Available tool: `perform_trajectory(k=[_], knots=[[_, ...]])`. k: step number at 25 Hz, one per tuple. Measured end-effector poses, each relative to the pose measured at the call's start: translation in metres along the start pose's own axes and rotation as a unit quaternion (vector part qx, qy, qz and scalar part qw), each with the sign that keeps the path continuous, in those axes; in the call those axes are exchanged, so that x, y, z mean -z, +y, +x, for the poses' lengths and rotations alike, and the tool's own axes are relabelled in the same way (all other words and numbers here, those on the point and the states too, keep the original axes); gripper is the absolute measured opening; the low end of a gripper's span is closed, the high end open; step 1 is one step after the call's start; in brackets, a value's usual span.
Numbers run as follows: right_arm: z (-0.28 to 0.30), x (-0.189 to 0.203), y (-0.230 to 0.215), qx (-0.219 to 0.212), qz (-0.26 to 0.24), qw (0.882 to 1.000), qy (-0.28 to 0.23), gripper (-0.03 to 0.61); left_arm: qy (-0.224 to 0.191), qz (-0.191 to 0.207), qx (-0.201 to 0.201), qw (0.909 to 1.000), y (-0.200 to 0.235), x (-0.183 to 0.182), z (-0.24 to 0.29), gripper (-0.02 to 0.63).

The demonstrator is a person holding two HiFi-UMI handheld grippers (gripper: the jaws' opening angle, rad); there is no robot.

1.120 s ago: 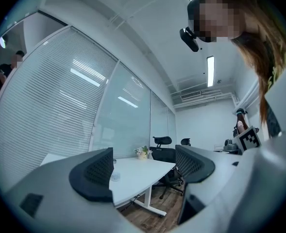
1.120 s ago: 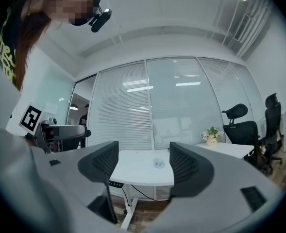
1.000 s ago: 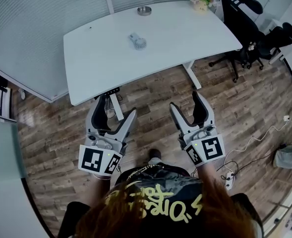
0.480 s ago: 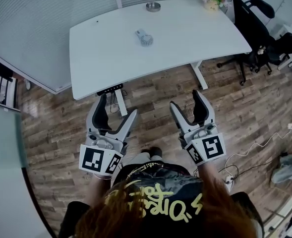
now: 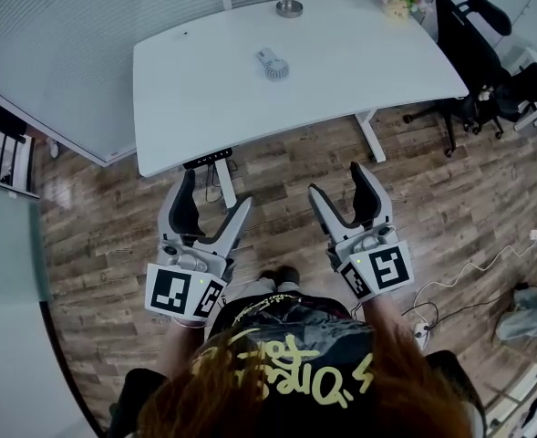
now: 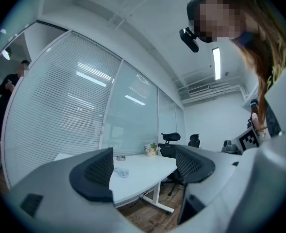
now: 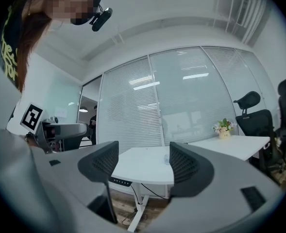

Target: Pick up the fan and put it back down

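The small white handheld fan (image 5: 273, 64) lies near the middle of the white curved worktop (image 5: 186, 99), largely hidden behind a jaw in the right gripper view. Both the left claw (image 5: 215, 194) and right claw (image 5: 337, 181) have jaws apart, empty, over open wood-plank floor (image 5: 277, 167), short of the worktop's near edge

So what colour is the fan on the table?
The fan is white, seen best in the head view.

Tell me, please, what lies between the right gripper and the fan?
In the head view, only wooden floor and then bare white tabletop lie between the right gripper and the fan; nothing else sits there.
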State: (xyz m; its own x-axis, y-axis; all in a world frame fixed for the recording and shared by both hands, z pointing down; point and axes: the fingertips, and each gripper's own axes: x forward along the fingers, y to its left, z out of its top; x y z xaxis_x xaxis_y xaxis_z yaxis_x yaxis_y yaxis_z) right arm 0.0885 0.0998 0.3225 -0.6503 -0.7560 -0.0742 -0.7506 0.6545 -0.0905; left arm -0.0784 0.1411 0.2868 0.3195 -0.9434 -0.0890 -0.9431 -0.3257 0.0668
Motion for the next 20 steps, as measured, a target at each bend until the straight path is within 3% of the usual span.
perform_trajectory(k=[10, 20], knots=[[-0.009, -0.007, -0.008, 0.002, -0.009, 1.0, -0.004, 0.31, -0.007, 0.001, 0.005, 1.0, -0.006, -0.002, 0.01, 0.394], [-0.001, 0.01, -0.02, -0.016, -0.005, 1.0, 0.013, 0.31, -0.001, -0.01, -0.018, 0.9998, 0.0, 0.006, 0.009, 0.394]])
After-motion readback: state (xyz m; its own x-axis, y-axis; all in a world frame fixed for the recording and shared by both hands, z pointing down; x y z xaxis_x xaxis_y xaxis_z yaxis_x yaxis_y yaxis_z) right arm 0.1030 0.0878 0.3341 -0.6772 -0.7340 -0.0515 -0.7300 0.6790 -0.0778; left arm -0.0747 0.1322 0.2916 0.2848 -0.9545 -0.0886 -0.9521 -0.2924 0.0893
